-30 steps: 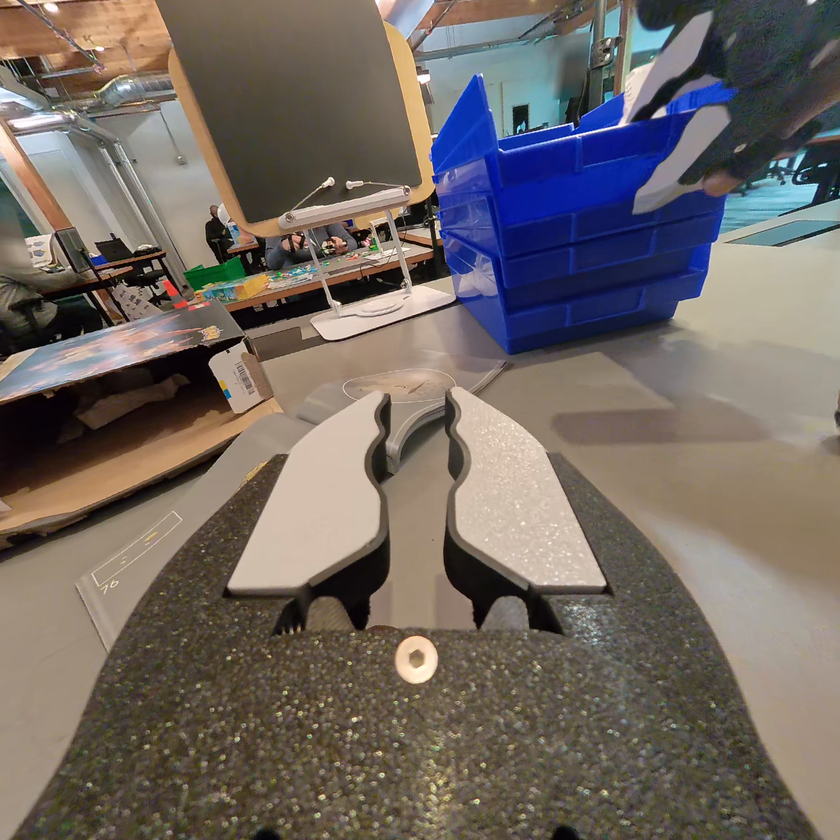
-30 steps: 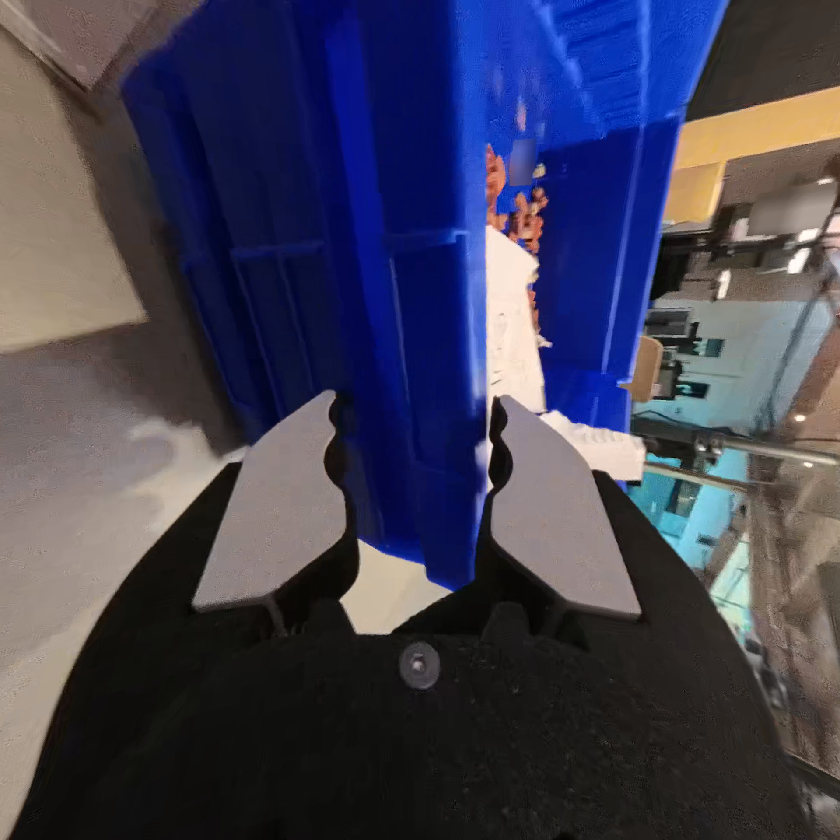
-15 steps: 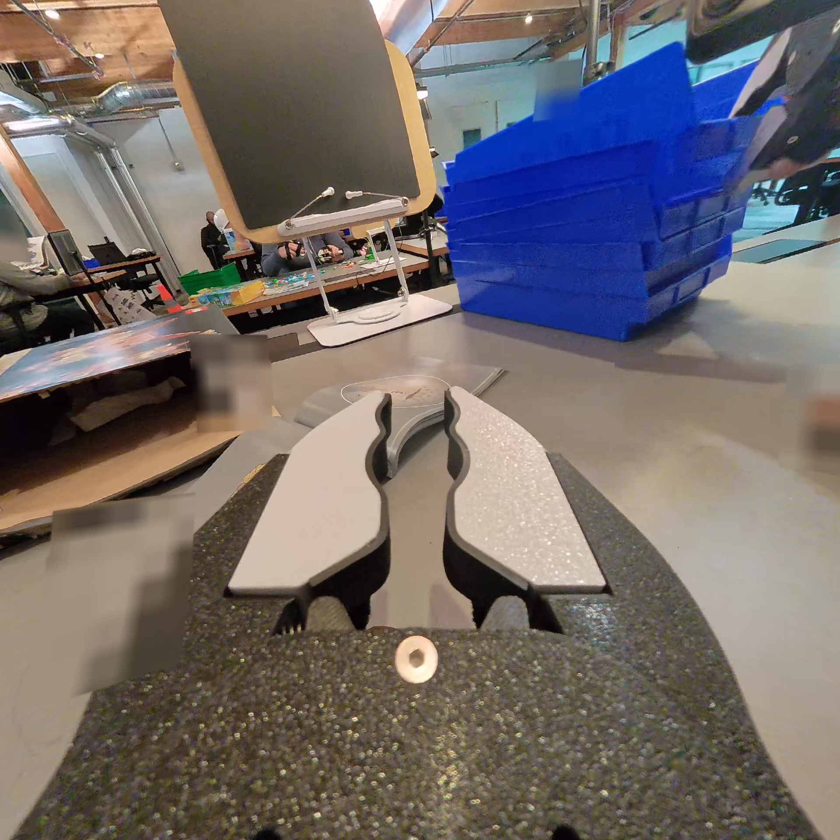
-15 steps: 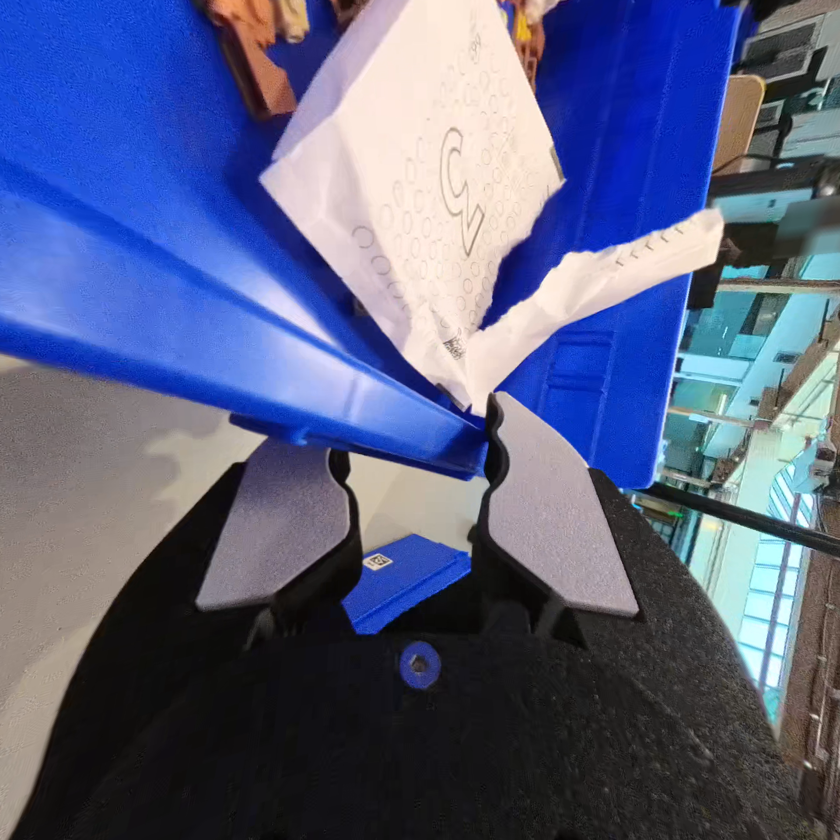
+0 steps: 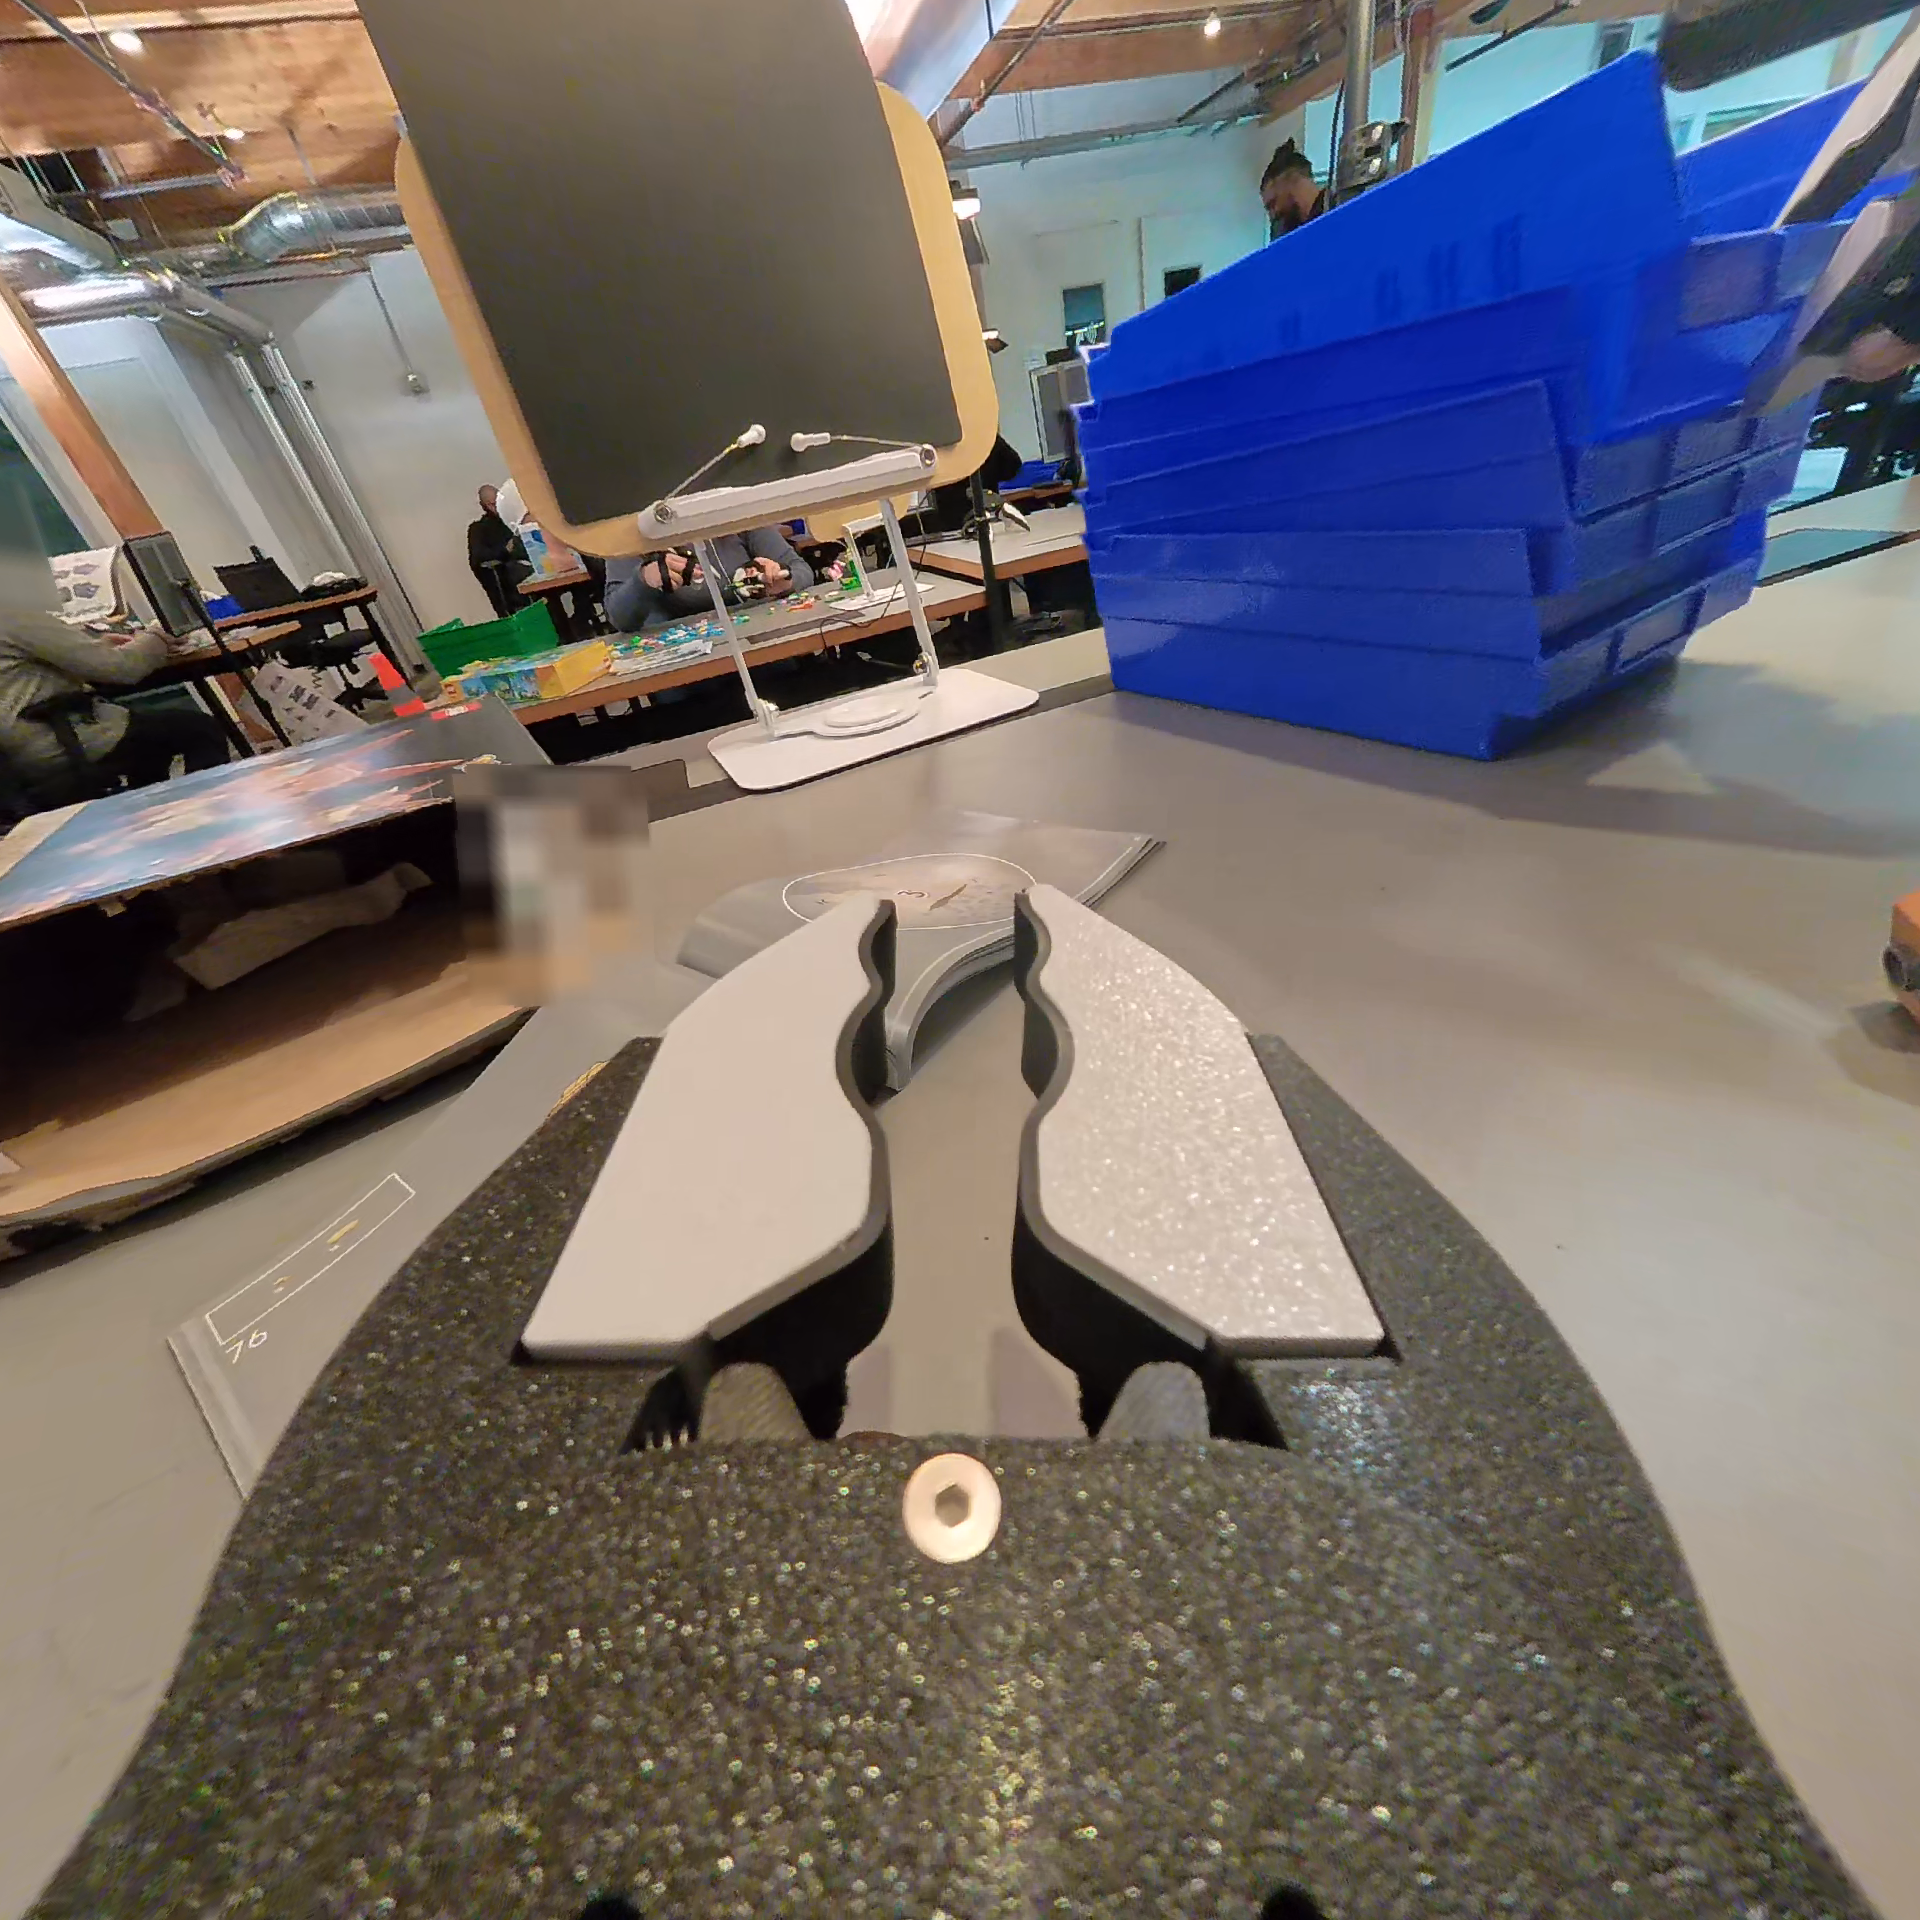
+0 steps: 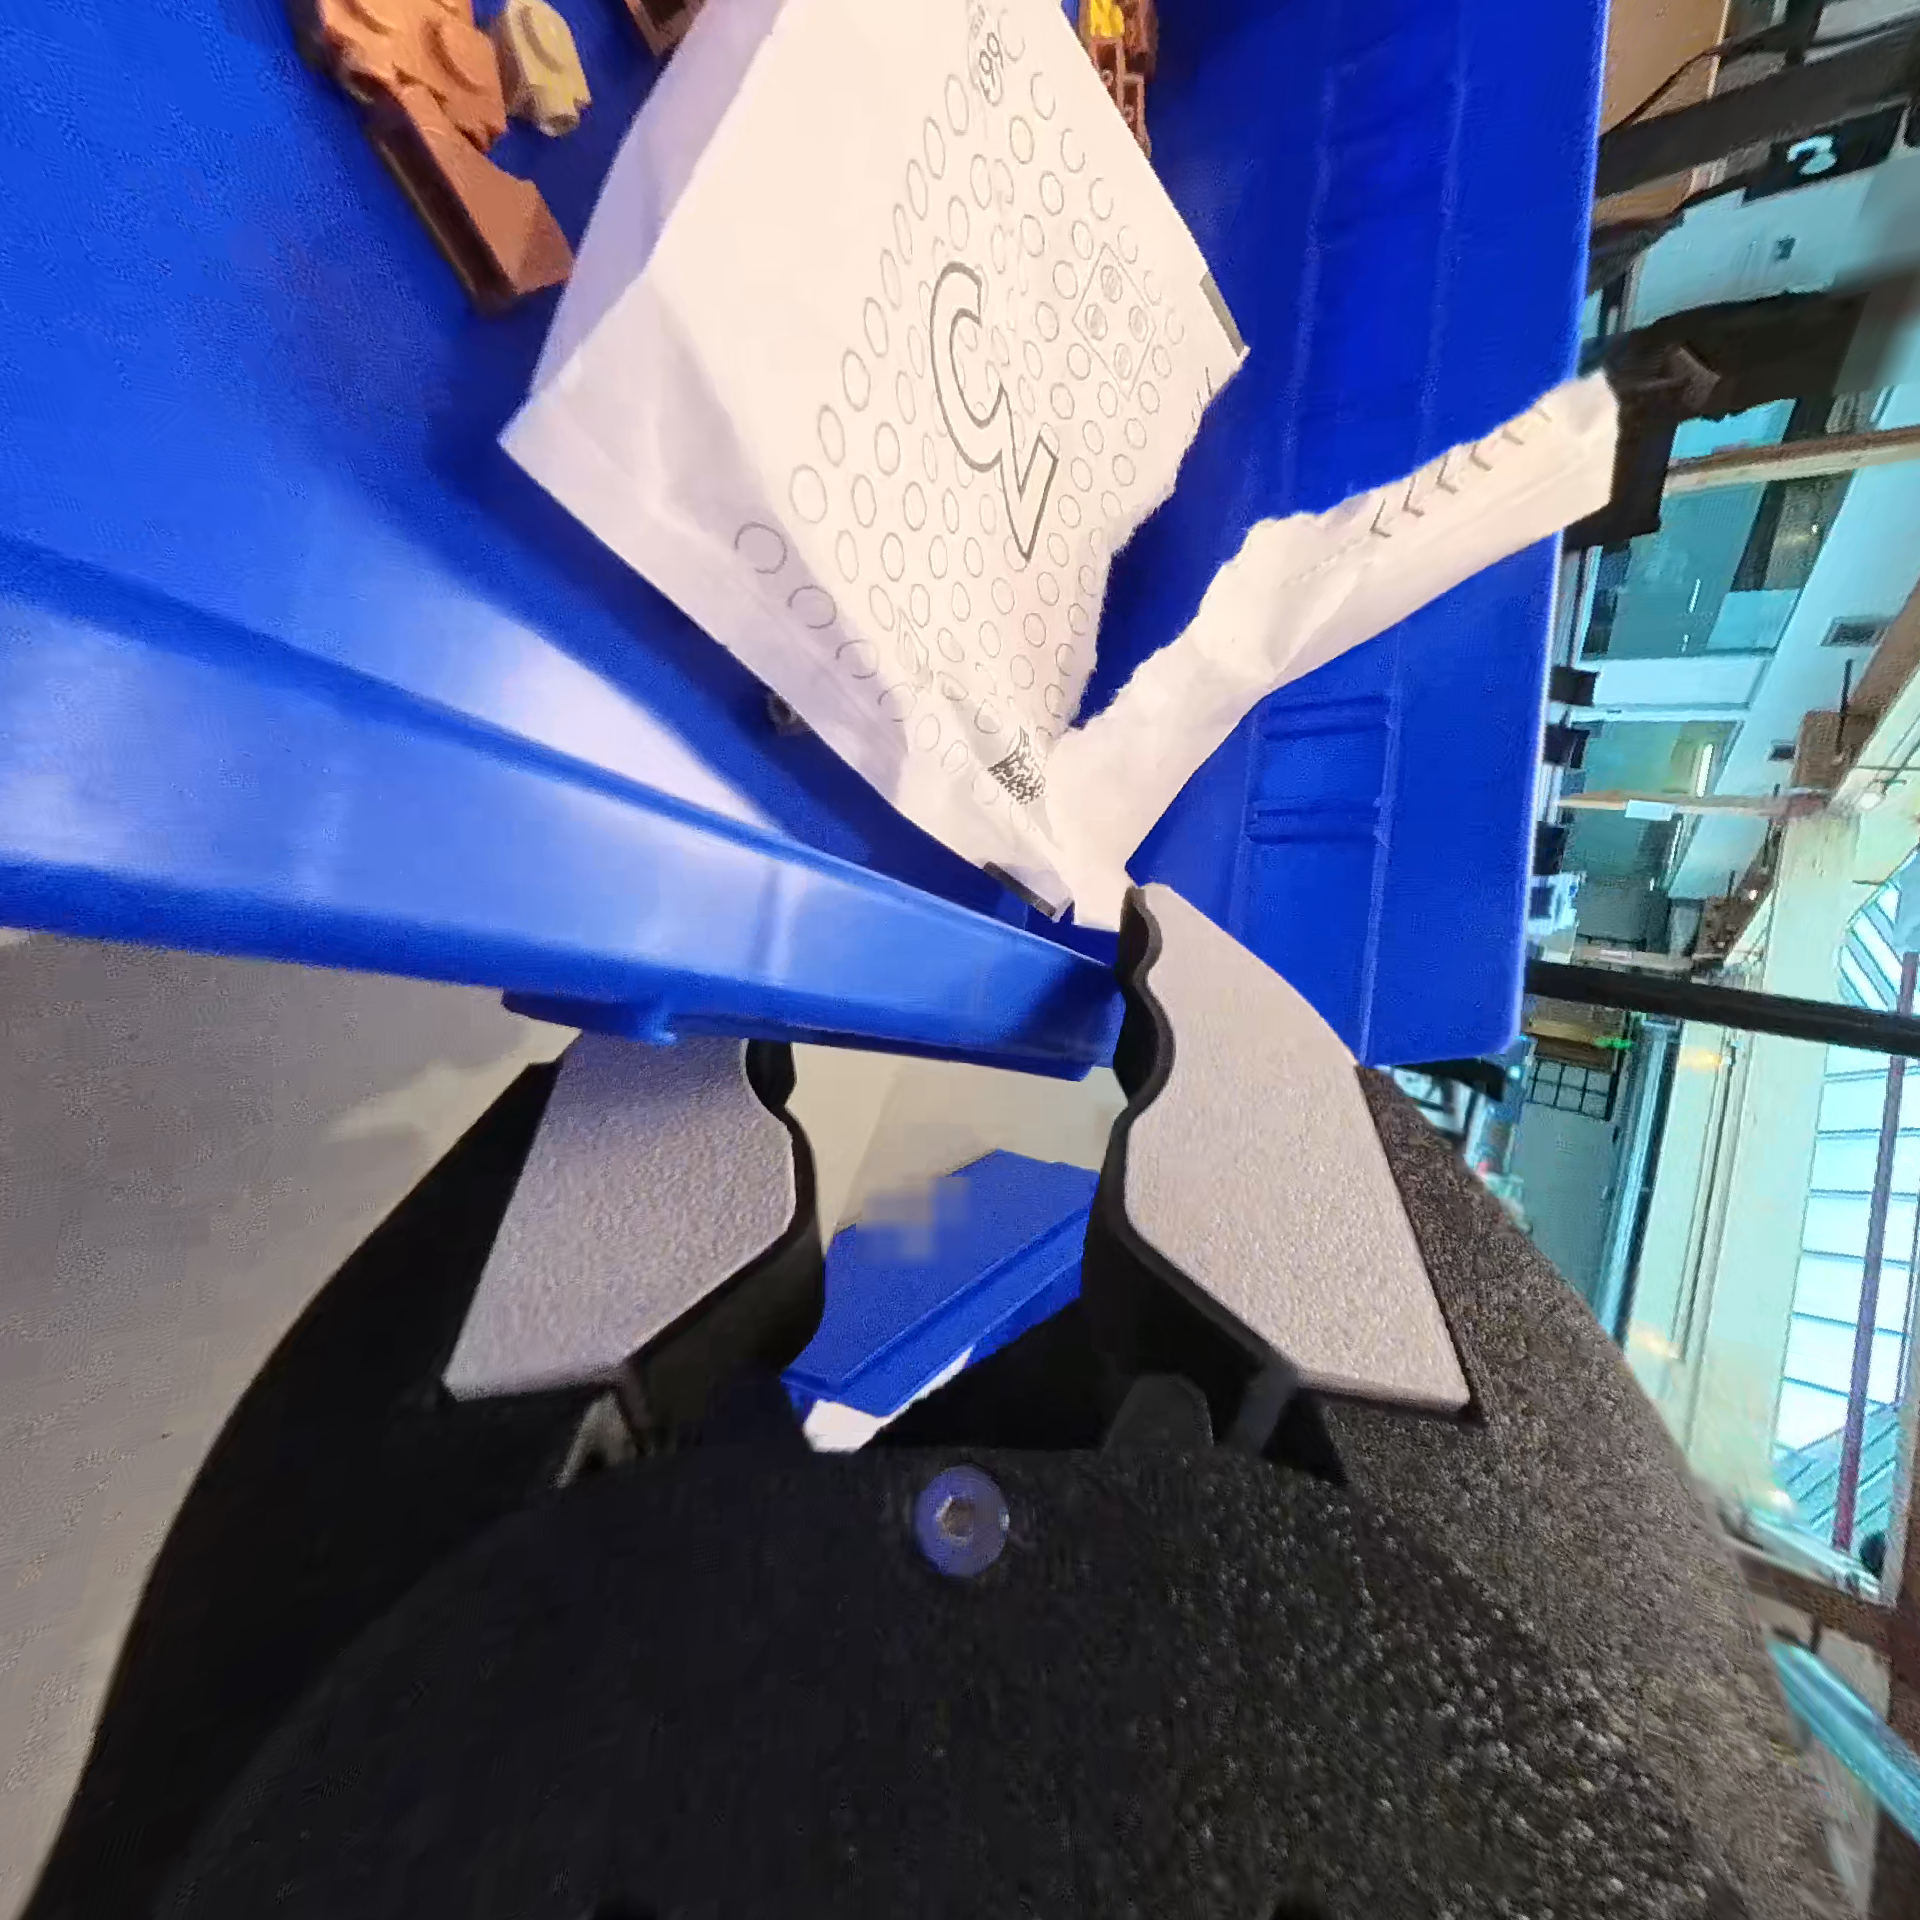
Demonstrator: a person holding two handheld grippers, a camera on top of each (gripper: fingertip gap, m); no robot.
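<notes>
My right gripper is shut on the rim of a blue bin and holds it tilted. One fingertip presses against the rim's end; the other is hidden under it. Inside the bin, a torn white paper bag and brown toy pieces lie against the wall. In the left wrist view the right gripper is at the raised end of the top bin on a blue bin stack. My left gripper is open and empty, low over the grey table. A grey booklet lies just ahead of it.
A dark tablet on a white stand stands at the table's far edge. An open cardboard box lies at the left. A brown piece sits on the table at the right edge. People sit at tables behind. Tip to tip, the grippers are about 45 centimeters apart.
The right gripper has turned the blue stack and tipped the top bin up by its rim. The paper bag and brown pieces slid toward the gripper. The left gripper has stayed still.
</notes>
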